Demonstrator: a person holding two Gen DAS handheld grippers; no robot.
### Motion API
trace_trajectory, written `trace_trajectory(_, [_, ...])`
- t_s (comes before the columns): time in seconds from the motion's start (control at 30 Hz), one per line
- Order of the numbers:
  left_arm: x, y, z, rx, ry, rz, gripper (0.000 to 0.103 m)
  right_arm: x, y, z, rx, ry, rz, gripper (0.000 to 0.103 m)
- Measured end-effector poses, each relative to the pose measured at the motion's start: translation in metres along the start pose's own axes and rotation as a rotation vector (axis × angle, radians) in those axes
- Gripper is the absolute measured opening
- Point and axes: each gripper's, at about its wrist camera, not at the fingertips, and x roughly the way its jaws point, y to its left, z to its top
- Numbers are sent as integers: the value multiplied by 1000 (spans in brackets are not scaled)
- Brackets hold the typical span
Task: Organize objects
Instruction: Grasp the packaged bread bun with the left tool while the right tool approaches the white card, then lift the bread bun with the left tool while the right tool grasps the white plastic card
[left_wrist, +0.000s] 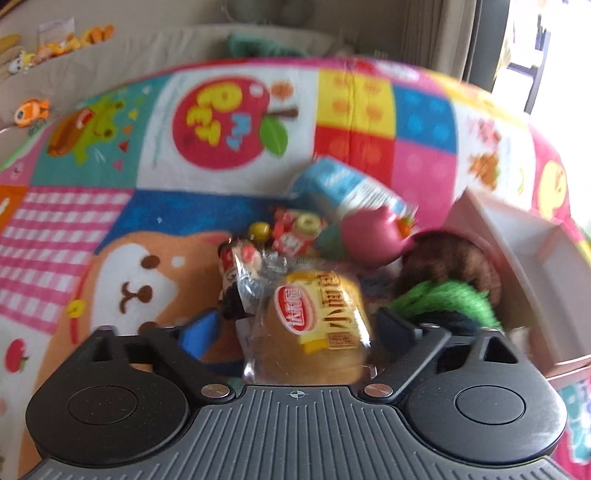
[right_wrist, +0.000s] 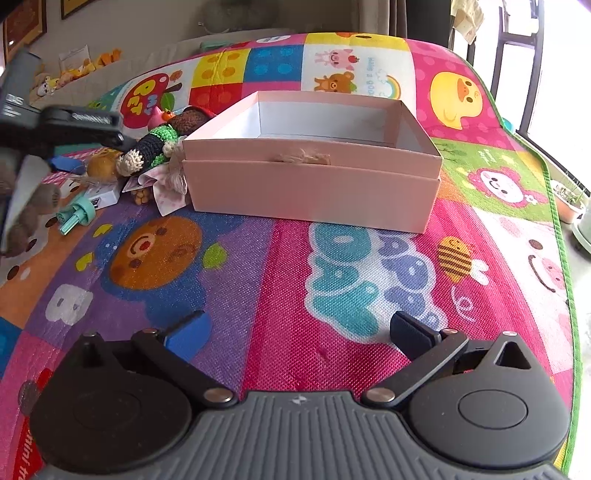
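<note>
My left gripper (left_wrist: 299, 328) is open, its jaws on either side of a wrapped yellow bread packet (left_wrist: 317, 317) without pressing it. Behind the packet lies a pile on the play mat: red candy packs (left_wrist: 295, 232), a blue-white packet (left_wrist: 351, 188), a pink toy (left_wrist: 373, 236) and a brown-green crochet doll (left_wrist: 447, 280). The pink box (left_wrist: 532, 258) stands to the right. My right gripper (right_wrist: 299, 332) is open and empty above the mat, in front of the pink box (right_wrist: 314, 184), which looks empty. The left gripper (right_wrist: 74, 125) shows at the far left over the pile.
A teal round gadget (right_wrist: 75, 216) and a small white box (right_wrist: 101, 195) lie left of the pink box. The colourful mat (right_wrist: 295, 288) covers the floor. A sofa with small plush toys (left_wrist: 55, 44) is behind. A plant pot (right_wrist: 570, 203) stands off the mat's right edge.
</note>
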Motion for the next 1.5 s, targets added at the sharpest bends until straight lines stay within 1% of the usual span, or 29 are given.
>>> trace_trajectory(0.03, [0,6,-1,-21,-16,-22,80,0,1,0,2,2,-4,103])
trace_trajectory(0.07, [-2,11,-2,-39,-27,-44,65,0,1,0,4,3,-9,103])
trace_trajectory(0.13, [-12,19,-5,-73,-34,-47,63,0,2,0,3,6,-13,103])
trace_trajectory(0.2, [-33,24,-16,-76,-65,-97,62,1,3,1,5,10,-18,103])
trace_trajectory(0.3, [-75,30,-44,-62,-110,-173,62,2,5,2,2,10,-26,103])
trace_trajectory(0.37, [-99,37,-60,-80,-129,-199,62,2,6,3,1,6,-28,103])
trace_trajectory(0.43, [-120,50,-72,-100,-157,-187,62,4,10,6,-20,9,-15,103])
trace_trajectory(0.47, [-128,57,-75,-108,-170,-168,62,6,16,9,-48,11,11,103])
trace_trajectory(0.53, [-142,72,-78,-117,-189,-111,62,10,34,19,-125,44,107,103])
trace_trajectory(0.57, [-148,79,-78,-123,-198,-81,62,10,48,24,-168,43,155,103])
trace_trajectory(0.6, [-152,87,-78,-131,-208,-55,62,8,64,29,-212,17,190,103])
trace_trajectory(0.67, [-159,102,-79,-156,-222,-34,62,3,101,40,-323,-74,241,103])
trace_trajectory(0.73, [-164,114,-83,-187,-224,-34,62,3,136,52,-413,-154,288,103])
trace_trajectory(0.8, [-168,122,-88,-204,-225,-48,62,10,165,70,-436,-195,333,102])
trace_trajectory(0.83, [-170,124,-92,-209,-226,-56,62,17,180,81,-433,-197,348,94])
trace_trajectory(0.87, [-172,126,-95,-213,-226,-67,62,25,191,92,-431,-191,353,83])
trace_trajectory(0.9, [-174,128,-98,-216,-226,-78,62,35,202,103,-429,-183,345,79])
trace_trajectory(0.97, [-175,130,-104,-214,-218,-98,62,57,216,124,-393,-163,300,67])
trace_trajectory(1.0, [-175,130,-107,-211,-212,-107,62,70,218,134,-365,-132,276,63])
trace_trajectory(1.03, [-173,129,-110,-206,-204,-119,62,80,219,141,-326,-93,260,55])
trace_trajectory(1.1, [-170,129,-114,-199,-185,-145,62,102,215,152,-247,-1,250,53])
trace_trajectory(1.13, [-169,129,-117,-195,-176,-157,62,107,211,152,-219,8,241,53])
trace_trajectory(1.17, [-166,128,-117,-191,-168,-166,62,109,209,151,-224,6,240,53])
trace_trajectory(1.23, [-161,126,-118,-184,-156,-179,62,105,209,147,-261,11,274,53])
trace_trajectory(1.3, [-157,123,-117,-181,-147,-185,62,99,213,140,-315,18,292,50])
trace_trajectory(1.33, [-157,120,-117,-178,-145,-189,62,95,215,136,-348,15,283,43])
trace_trajectory(1.37, [-158,117,-117,-172,-145,-193,62,89,215,131,-372,14,284,32])
trace_trajectory(1.43, [-160,111,-117,-157,-141,-198,62,77,208,124,-399,28,313,29])
trace_trajectory(1.5, [-162,104,-118,-143,-130,-195,62,66,197,117,-402,37,329,29])
